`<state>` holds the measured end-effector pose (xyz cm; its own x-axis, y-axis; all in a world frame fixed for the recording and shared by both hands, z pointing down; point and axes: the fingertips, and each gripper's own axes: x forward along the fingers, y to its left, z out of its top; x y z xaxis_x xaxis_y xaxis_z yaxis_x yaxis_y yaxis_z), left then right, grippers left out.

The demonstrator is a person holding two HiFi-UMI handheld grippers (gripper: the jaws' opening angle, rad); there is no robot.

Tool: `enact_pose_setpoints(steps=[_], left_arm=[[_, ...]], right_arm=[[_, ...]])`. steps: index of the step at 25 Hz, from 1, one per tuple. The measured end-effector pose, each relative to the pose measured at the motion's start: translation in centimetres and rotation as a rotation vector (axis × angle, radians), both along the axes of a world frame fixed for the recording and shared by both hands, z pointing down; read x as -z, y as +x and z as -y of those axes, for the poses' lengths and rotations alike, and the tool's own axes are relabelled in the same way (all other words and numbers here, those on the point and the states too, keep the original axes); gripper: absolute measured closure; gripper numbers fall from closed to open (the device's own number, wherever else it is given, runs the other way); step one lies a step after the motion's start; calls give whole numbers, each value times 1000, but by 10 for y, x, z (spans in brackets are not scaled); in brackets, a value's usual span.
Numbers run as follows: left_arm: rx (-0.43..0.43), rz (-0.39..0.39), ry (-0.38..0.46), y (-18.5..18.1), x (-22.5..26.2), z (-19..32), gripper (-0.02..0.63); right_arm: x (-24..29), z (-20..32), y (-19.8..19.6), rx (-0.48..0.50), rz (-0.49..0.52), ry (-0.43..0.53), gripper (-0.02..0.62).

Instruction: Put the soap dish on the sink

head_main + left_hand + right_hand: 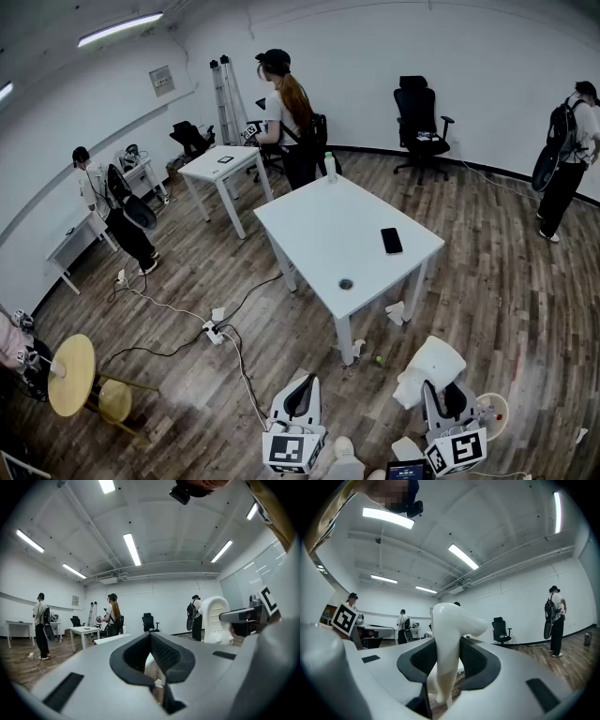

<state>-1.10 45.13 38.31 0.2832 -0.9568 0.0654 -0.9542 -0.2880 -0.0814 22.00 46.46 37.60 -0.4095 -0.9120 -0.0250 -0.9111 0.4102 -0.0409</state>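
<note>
A white moulded soap dish [429, 370] stands on edge between the jaws of my right gripper [439, 389] at the bottom right of the head view. In the right gripper view the soap dish [450, 634] rises between the two black pads, which press on both its sides; my right gripper [449, 649] is shut on it. My left gripper [302, 384] hangs beside it at bottom centre, held level, jaws together and empty. The left gripper view shows the soap dish [216, 618] off to the right of my left gripper [151, 641]. No sink is in view.
A white table [319, 234] stands ahead with a black phone [391, 241], a bottle [330, 167] and a small round object [346, 283]. Cables and a power strip [214, 333] lie on the wooden floor. A yellow round stool [71, 375] stands left. Several people stand around.
</note>
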Motion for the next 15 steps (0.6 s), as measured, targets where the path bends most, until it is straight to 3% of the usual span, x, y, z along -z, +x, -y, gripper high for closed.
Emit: enact_pose_setpoints(steps=[9, 15], left_arm=[[-59, 10, 9, -15, 4, 82, 600], [-87, 13, 4, -45, 1, 120, 600]], right_arm=[[5, 79, -32, -21, 9, 8, 455], [7, 120, -70, -23, 0, 15, 456]])
